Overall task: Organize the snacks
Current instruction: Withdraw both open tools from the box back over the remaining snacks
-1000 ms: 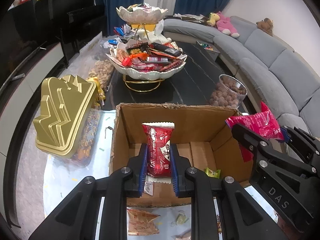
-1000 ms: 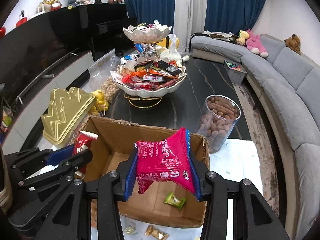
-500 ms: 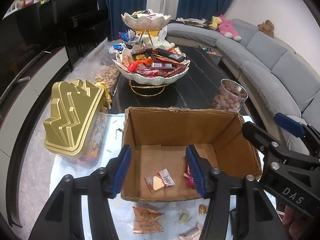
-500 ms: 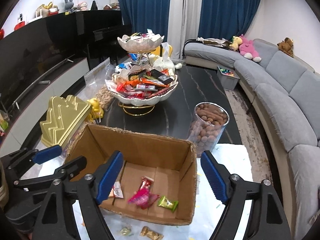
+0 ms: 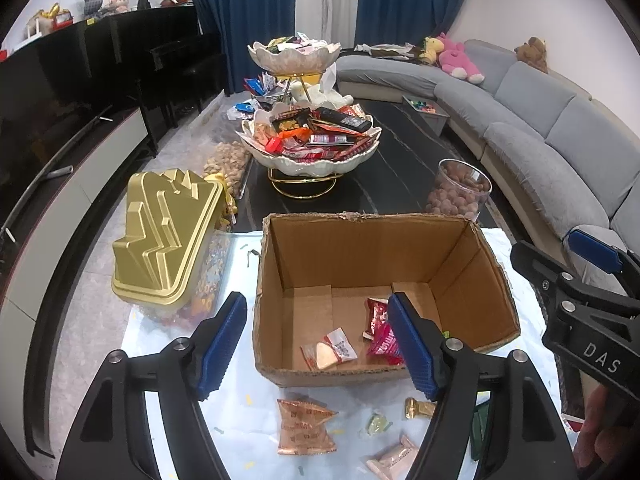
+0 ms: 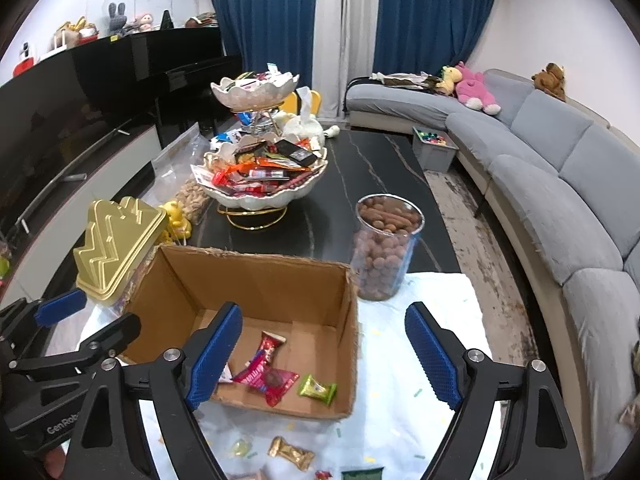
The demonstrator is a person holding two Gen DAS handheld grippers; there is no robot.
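An open cardboard box (image 5: pixel 368 256) (image 6: pixel 256 284) stands on a white cloth. On its floor lie a red packet (image 5: pixel 378 314) (image 6: pixel 270 346), a pink packet (image 5: pixel 384 344) (image 6: pixel 272 380), a small white packet (image 5: pixel 328 350) and a green candy (image 6: pixel 318 390). My left gripper (image 5: pixel 316 304) (image 6: pixel 94 316) hovers over the box's near wall, jaws opening with nothing between them. Beside it, my right gripper (image 6: pixel 324 314) (image 5: pixel 560 256) hangs over the box's right part, its jaws also opening and empty. Loose snacks lie on the cloth in front: a copper packet (image 5: pixel 306 426) and a gold candy (image 5: pixel 418 408) (image 6: pixel 290 452).
A gold-lidded container (image 5: pixel 168 240) stands left of the box. Behind it on the black table are a two-tier bowl stand (image 5: pixel 308 168) full of snacks and a glass jar of nuts (image 5: pixel 458 194). A grey sofa (image 5: pixel 560 152) curves along the right, a black cabinet runs along the left.
Both grippers let go: the red packet left the left one, the pink packet the right one, and both now lie in the box. Both jaws spread wide and drew back and up.
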